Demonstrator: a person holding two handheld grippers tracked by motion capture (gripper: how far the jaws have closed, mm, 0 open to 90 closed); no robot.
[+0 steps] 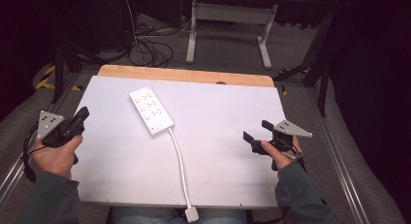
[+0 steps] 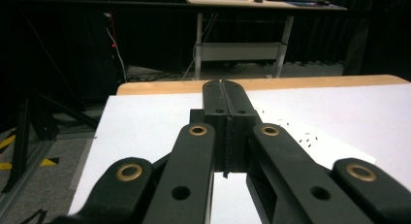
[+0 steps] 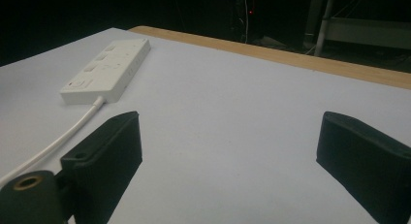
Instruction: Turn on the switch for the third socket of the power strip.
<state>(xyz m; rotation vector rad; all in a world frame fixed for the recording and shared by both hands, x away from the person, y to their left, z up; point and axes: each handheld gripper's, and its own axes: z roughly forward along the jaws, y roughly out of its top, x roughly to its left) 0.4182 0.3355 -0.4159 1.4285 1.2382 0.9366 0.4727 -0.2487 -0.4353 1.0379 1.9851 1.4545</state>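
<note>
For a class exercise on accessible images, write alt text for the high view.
A white power strip lies on a white table, its cord trailing over the near edge. At either side a person holds a gripper: the left gripper shut, the right gripper open.

We see a white power strip (image 1: 151, 110) with its white cord (image 1: 180, 161); a white table (image 1: 228, 117) (pale wood far edge); black grippers, grey plates.

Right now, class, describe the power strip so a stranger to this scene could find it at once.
Start from the white table with the wooden strip along its far edge. Left of centre, towards that far edge, lies the power strip, a long white block set at a slant. It is the one thing lying on the table, and its white cord runs back over the near edge to a plug.
</note>
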